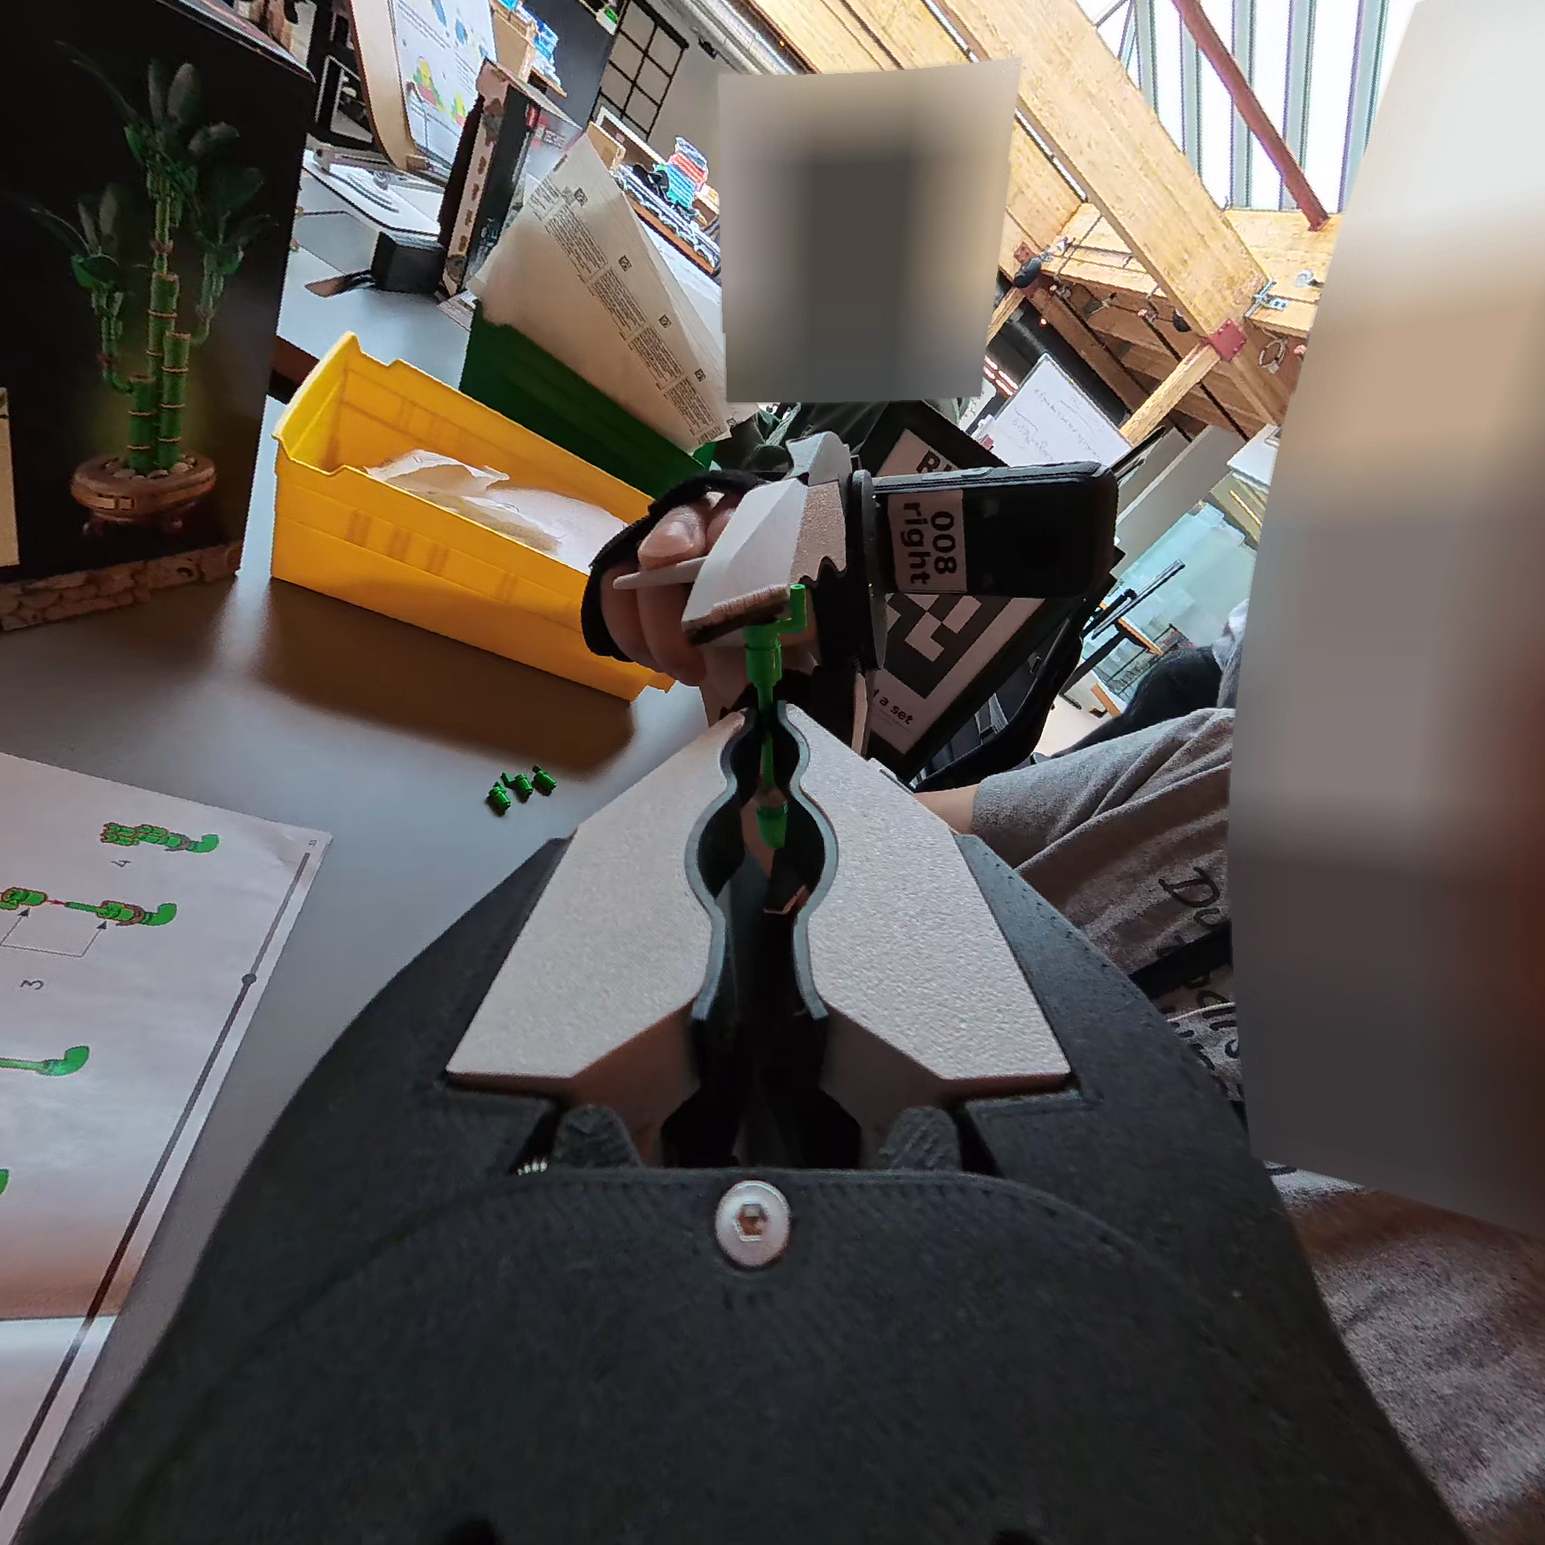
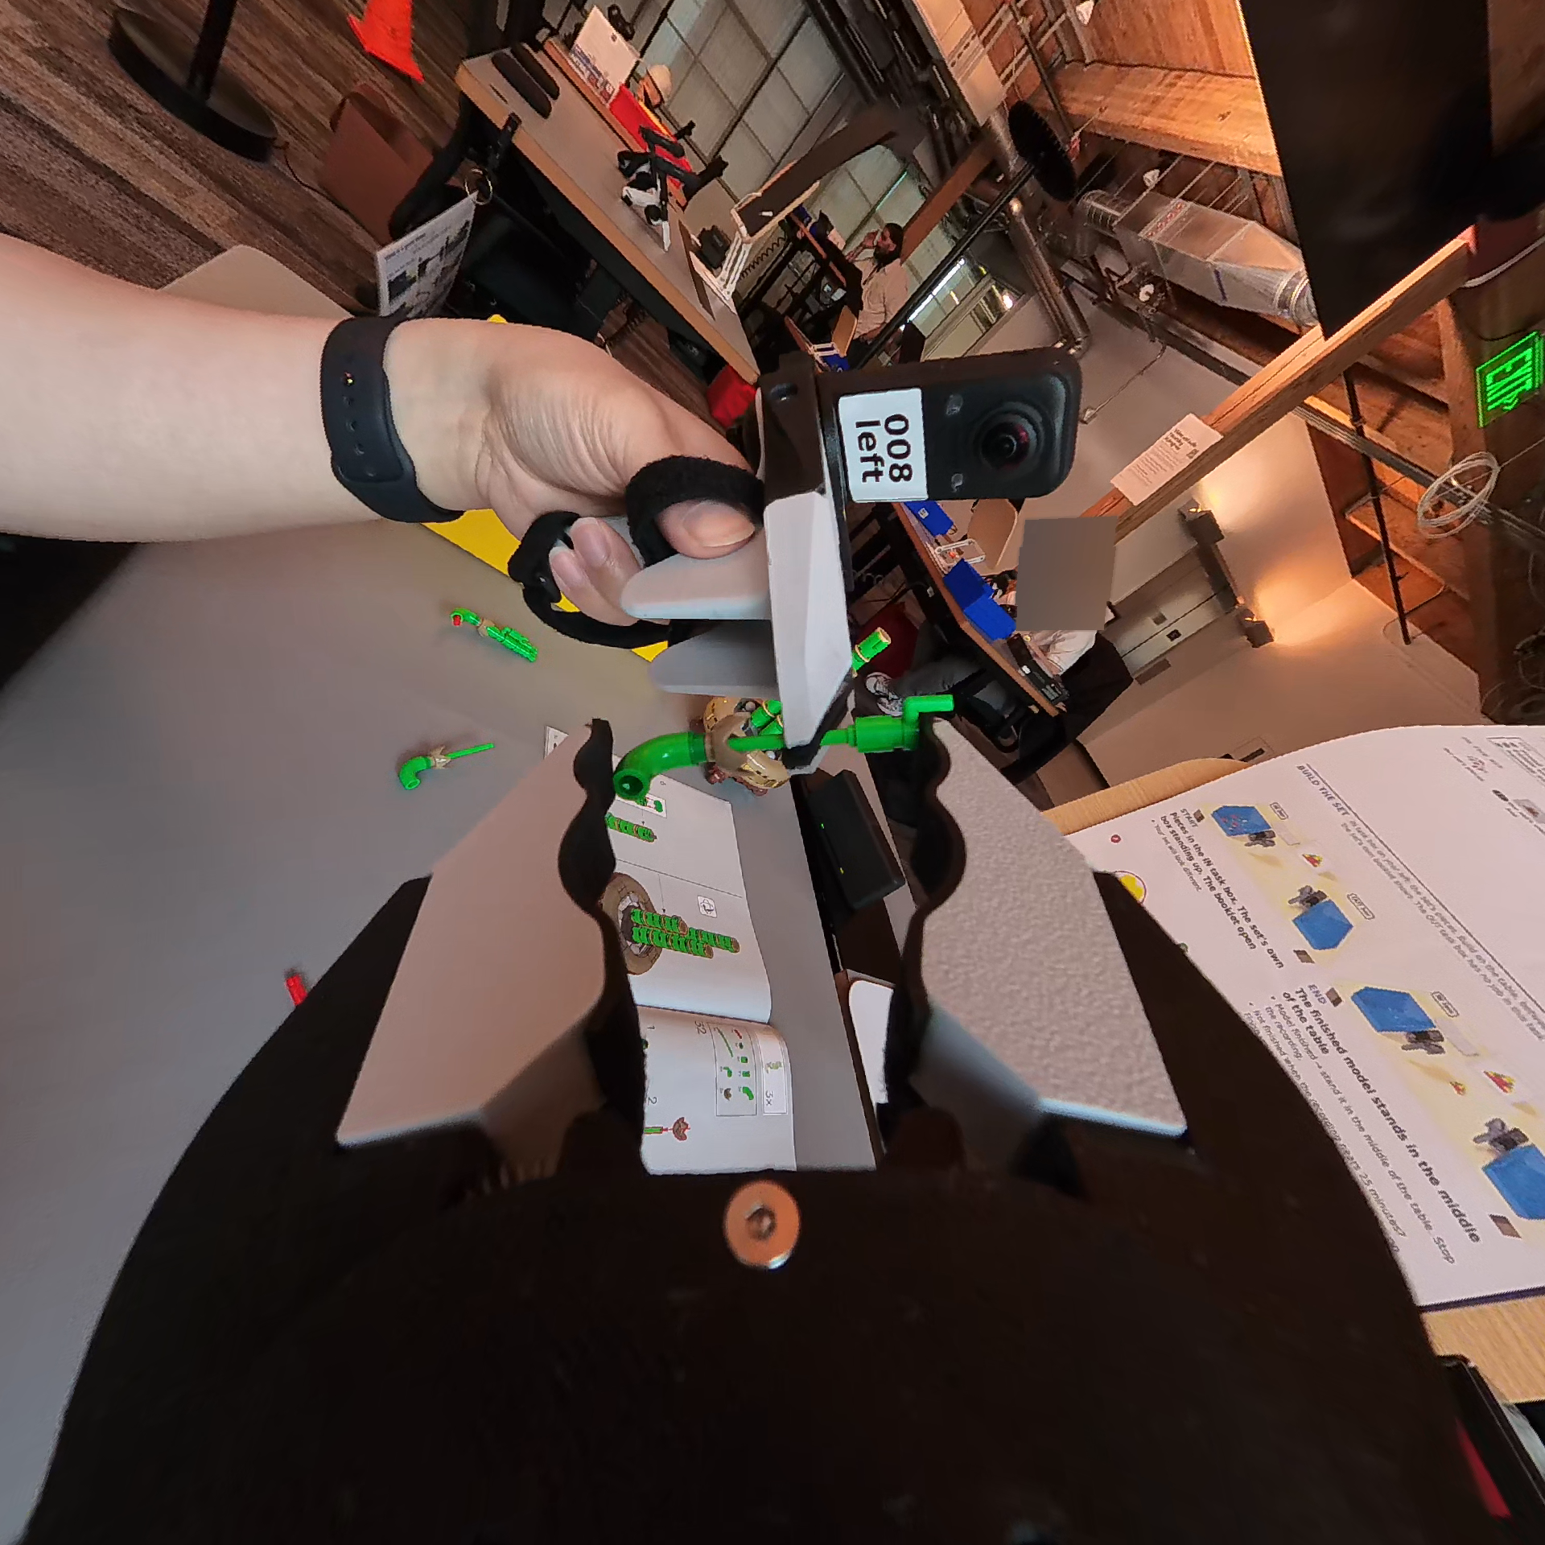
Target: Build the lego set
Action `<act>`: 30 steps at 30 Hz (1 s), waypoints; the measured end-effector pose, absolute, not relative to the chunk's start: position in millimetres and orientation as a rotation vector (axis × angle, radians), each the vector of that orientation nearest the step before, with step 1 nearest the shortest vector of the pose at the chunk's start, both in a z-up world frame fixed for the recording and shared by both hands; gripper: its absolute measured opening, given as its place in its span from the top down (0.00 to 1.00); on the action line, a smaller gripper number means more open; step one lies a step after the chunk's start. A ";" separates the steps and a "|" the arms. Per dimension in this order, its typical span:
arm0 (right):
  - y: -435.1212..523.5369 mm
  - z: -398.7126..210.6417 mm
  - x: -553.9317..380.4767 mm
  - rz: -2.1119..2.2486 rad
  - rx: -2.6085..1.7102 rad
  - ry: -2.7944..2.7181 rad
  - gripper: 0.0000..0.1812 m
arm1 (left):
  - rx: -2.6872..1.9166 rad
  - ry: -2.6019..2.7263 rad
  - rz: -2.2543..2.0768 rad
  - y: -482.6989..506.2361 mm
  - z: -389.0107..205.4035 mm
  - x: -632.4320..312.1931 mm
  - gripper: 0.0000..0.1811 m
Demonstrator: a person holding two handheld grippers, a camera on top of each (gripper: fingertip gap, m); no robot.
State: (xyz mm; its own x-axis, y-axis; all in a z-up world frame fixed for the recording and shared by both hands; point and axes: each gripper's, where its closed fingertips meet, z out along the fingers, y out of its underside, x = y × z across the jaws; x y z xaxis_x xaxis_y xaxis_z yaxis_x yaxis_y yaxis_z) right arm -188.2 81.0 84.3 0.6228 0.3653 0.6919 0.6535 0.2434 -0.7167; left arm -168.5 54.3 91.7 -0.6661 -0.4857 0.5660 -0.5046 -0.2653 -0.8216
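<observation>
Here, at the far left of the left wrist view, the set's box fills the upper left corner, the instruction sheet lies at lower left on the dark worktop, and a yellow bin sits above a few loose green pieces left of centre. At the middle of that frame the left tool is clamped on the thin green stem, its tips pressed together on the rod, while the right tool meets the stem's far end from above. In the right wrist view the stem runs across the frame just above centre, a curved green elbow and tan collar at its left end, and a small fitting at its right end next to the right tool's wide-apart fingers. The step in hand looks like adding to or seating the fitting on a bamboo shoot. The next move probably calls for the right tool to close squarely on that end and push along the rod while the left one holds firm. The left hand reaches in from the left edge of that frame, forearm level, thumb and fingers through the black straps. Two more green shoots lie on the worktop at left, and a printed guide occupies the right.
</observation>
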 end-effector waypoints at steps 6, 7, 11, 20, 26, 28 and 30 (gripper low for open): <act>81.1 83.5 -188.5 -0.245 -1.371 -0.952 0.61 | 1.282 -1.905 2.128 54.7 90.9 -169.1 1.00; 81.3 83.9 -188.6 -0.244 -1.370 -0.950 0.61 | 1.282 -1.904 2.130 54.7 91.1 -169.1 1.00; 81.2 83.1 -188.6 -0.241 -1.373 -0.953 0.61 | 1.283 -1.906 2.125 54.7 90.4 -169.1 1.00; 81.9 81.7 -188.8 -0.242 -1.379 -0.956 0.61 | 1.289 -1.915 2.116 55.3 89.0 -169.1 1.00; 81.7 81.4 -189.0 -0.244 -1.380 -0.959 0.62 | 1.291 -1.918 2.115 55.4 88.7 -169.2 1.00; 81.7 81.1 -188.7 -0.243 -1.381 -0.959 0.62 | 1.291 -1.918 2.114 55.5 88.5 -169.0 1.00; 81.6 81.4 -188.9 -0.242 -1.378 -0.959 0.62 | 1.290 -1.916 2.116 55.4 88.6 -169.1 1.00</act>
State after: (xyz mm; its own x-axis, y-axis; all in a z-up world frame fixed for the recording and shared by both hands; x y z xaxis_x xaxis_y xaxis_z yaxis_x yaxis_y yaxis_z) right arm -188.9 81.6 81.4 0.6178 0.3752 0.6910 0.6580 0.2344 -0.7156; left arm -169.1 55.4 88.6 -0.6609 -0.4977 0.5617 -0.5099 -0.2514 -0.8227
